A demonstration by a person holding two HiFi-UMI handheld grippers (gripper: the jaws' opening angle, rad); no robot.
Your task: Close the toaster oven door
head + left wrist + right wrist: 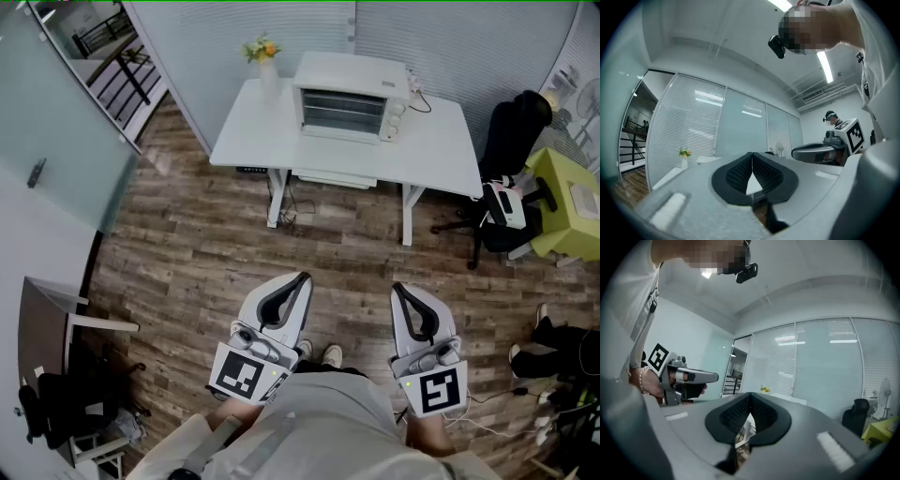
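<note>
The white toaster oven (349, 97) stands on a white table (253, 131) far ahead of me, across the wooden floor. Its front shows the wire racks inside; I cannot make out how the door stands from here. Both grippers are held low in front of the person, well short of the table. My left gripper (302, 278) is shut and empty, its ribbed pads (740, 171) meeting at the tip. My right gripper (397, 287) is shut too, with nothing between its pads (761, 411).
A vase of yellow flowers (266, 56) stands on the table left of the oven. A black office chair (511, 141) and a yellow-green table (572, 202) are at the right. Glass walls with blinds run behind. A small side table (56, 319) is at the left.
</note>
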